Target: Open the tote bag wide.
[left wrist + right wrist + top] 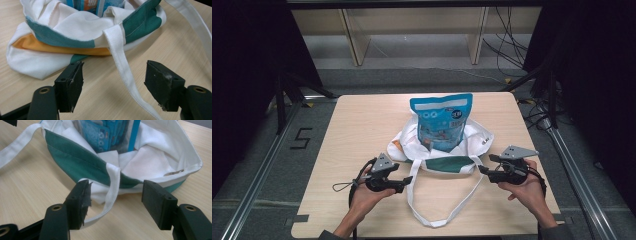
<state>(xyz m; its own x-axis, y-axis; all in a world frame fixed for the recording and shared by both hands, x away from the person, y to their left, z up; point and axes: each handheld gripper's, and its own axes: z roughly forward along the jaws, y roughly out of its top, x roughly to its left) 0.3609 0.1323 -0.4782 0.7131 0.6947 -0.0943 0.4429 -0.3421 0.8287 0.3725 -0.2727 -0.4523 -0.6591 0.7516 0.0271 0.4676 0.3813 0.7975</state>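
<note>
Flanking one tote bag (447,162) holding one blue pouch (442,120), two tongs (408,179) (482,170) gape empty.

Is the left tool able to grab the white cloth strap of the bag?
Probably yes: the left tool stands open, and the white cloth strap lies on the table between its jaws, nothing blocking it.

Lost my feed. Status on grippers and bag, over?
Left gripper and right gripper open, each straddling the strap. Tote bag slumped on table, blue packet upright inside. Nothing in the way.
</note>
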